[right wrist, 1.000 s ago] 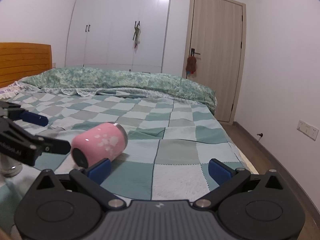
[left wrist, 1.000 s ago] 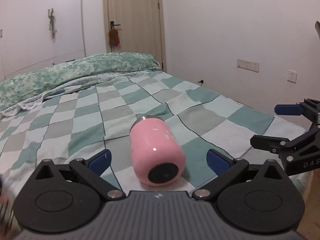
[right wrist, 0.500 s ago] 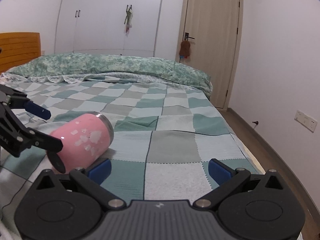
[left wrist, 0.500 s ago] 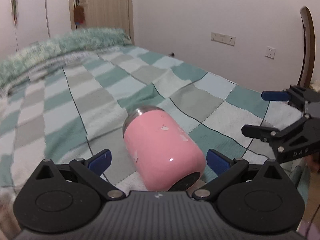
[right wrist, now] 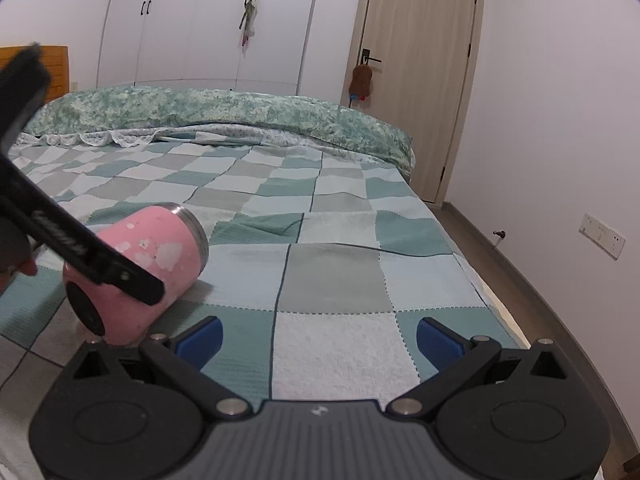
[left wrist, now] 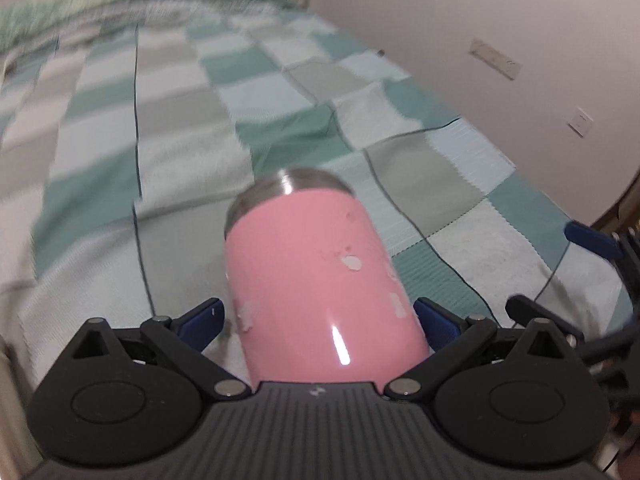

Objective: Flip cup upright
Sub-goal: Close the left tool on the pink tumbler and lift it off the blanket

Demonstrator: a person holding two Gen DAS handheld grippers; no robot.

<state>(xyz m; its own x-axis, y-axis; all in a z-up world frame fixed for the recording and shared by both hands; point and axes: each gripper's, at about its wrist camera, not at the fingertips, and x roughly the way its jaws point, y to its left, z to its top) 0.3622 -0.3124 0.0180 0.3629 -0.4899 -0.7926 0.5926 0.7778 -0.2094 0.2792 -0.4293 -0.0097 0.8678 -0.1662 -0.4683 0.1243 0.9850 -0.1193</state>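
One checked bed fills both views, largest of all. Next comes the right gripper, jaws spread wide over bare quilt and gripping nothing. At its 10 o'clock the pink cup lies on its side, steel rim toward the pillows. Left gripper straddles the cup's base end, jaws wide, right pad close to its wall; contact unclear.

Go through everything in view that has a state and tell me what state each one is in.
pink cup: on its side on the bed, steel rim pointing away
left gripper: open, fingers flanking the cup
right gripper: open, holding nothing
door: closed
wardrobe doors: closed
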